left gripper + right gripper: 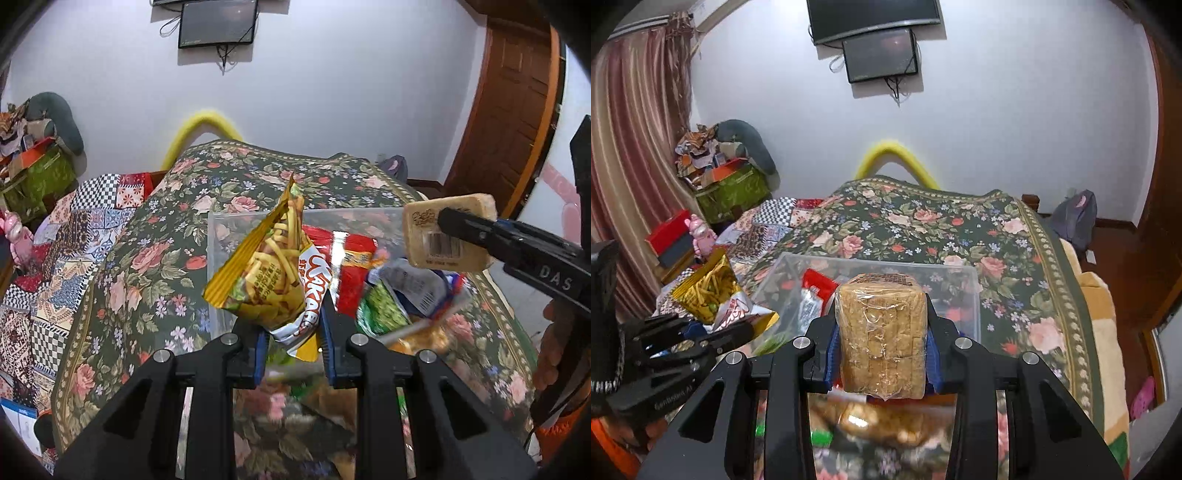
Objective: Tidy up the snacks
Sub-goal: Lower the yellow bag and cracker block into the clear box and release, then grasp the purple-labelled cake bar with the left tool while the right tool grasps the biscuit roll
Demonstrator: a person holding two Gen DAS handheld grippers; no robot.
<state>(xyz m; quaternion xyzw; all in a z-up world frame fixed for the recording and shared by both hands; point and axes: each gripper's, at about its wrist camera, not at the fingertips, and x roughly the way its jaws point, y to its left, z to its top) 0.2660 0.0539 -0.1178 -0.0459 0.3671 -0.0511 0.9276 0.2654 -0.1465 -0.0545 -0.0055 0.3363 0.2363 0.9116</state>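
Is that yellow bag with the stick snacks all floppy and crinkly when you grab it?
Probably yes. The yellow snack bag looks like thin foil, and it bunches where the left tool pinches its bottom. It stands up puffed above the tool, so it is likely light for its size. The sticks pictured on it could snap if squeezed hard.

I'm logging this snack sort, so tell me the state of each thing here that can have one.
Left hand-held gripper: shut on the yellow foil snack bag.
Yellow foil snack bag: held aloft, sealed.
Right hand-held gripper: shut on the tan plastic-wrapped wafer block.
Tan plastic-wrapped wafer block: held above the box, wrapped.
Clear plastic storage box: lidless, partly filled with packets.
Wall-mounted black screen: dark.
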